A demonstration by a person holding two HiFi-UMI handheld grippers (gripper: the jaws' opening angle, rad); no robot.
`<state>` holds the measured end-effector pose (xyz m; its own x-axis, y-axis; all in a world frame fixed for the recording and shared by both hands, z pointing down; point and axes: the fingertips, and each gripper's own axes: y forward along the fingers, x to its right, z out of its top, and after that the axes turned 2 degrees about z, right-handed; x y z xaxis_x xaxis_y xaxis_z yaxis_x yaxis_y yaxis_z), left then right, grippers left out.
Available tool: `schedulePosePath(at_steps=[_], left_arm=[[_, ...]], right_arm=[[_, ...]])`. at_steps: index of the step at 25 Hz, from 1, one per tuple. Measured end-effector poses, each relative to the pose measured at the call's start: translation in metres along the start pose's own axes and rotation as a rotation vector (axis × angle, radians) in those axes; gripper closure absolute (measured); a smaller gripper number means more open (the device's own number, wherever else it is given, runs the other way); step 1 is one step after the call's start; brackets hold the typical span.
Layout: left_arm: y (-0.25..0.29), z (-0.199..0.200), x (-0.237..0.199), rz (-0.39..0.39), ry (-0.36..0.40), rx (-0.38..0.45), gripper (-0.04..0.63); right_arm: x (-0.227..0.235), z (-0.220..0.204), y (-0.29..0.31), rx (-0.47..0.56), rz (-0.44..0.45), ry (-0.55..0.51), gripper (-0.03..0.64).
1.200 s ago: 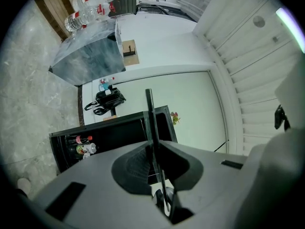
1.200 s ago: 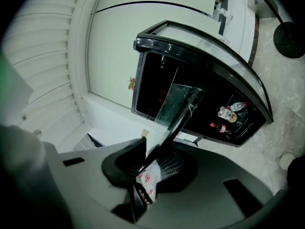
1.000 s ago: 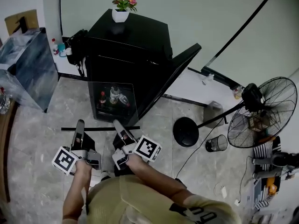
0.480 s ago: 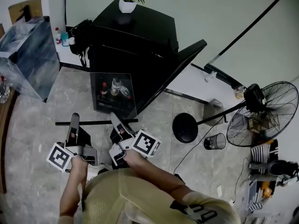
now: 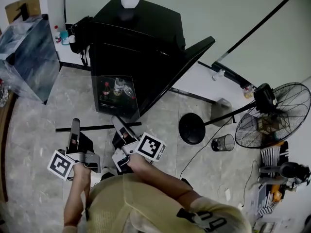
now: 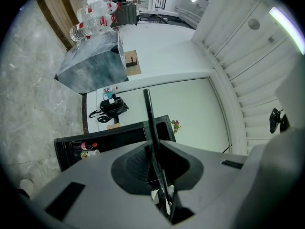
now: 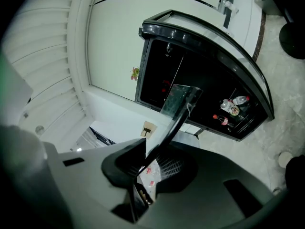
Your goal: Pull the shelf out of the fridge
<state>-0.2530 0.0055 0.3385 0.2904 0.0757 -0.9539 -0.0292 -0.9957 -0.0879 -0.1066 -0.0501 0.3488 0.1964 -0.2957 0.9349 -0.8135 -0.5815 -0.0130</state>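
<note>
A black mini fridge (image 5: 141, 38) stands with its door (image 5: 182, 69) swung open to the right. A glass shelf (image 5: 116, 98) with a black front bar (image 5: 97, 127) sticks out of it toward me, above the floor. My left gripper (image 5: 74, 126) is shut on the bar's left part; in the left gripper view the shelf edge (image 6: 147, 113) runs as a thin dark line between the jaws of the left gripper (image 6: 155, 154). My right gripper (image 5: 118, 124) grips the bar's right part, jaws closing slightly on the shelf edge (image 7: 178, 113) in the right gripper (image 7: 159, 154).
Bottles (image 5: 112, 88) stand low inside the fridge, and a flower pot (image 5: 131, 0) is on top. A marbled box (image 5: 24, 57) and a black bag (image 5: 77, 39) are at the left. At the right are a standing fan (image 5: 272, 118), its round base (image 5: 191, 128) and a small bin (image 5: 223, 142).
Both grippers and the shelf's front bar have come a little farther away from the fridge, toward me. Both grips on the bar are unchanged.
</note>
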Motion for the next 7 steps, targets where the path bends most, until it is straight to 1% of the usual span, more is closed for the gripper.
schedulePosePath(at_steps=[7], left_arm=[[0.0046, -0.0044, -0.002, -0.015, -0.001, -0.005, 0.552]], right_arm=[[0.0069, 0.0021, -0.0008, 0.006, -0.006, 0.004, 0.54]])
